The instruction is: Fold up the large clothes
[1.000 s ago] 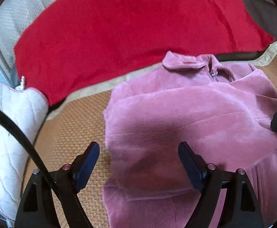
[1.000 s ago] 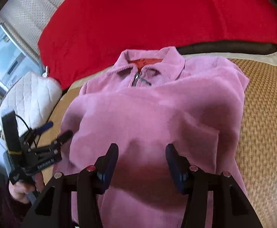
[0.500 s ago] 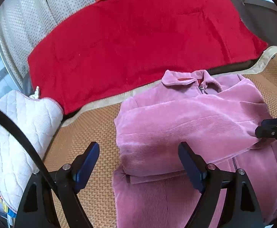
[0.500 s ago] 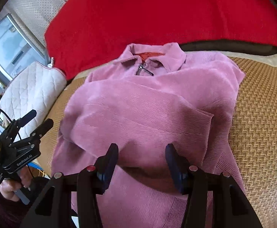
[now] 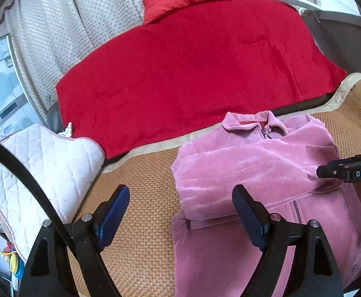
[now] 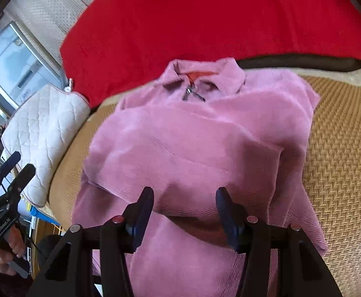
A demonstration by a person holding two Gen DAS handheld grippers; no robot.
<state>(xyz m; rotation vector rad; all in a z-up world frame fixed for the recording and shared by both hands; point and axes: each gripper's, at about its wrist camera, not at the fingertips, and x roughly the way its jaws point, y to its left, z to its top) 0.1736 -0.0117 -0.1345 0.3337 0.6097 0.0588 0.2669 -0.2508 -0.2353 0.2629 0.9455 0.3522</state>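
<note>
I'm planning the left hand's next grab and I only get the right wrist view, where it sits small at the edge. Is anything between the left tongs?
Observer: No. The left tongs stand wide open and empty. They are above the woven mat, right at the left edge of the pink jacket.
Operator: My own tongs hide the jacket's lower front. What is there?
Observer: Below the sleeve that is folded across the chest, the front zip shows as a dark line running down towards the hem.
</note>
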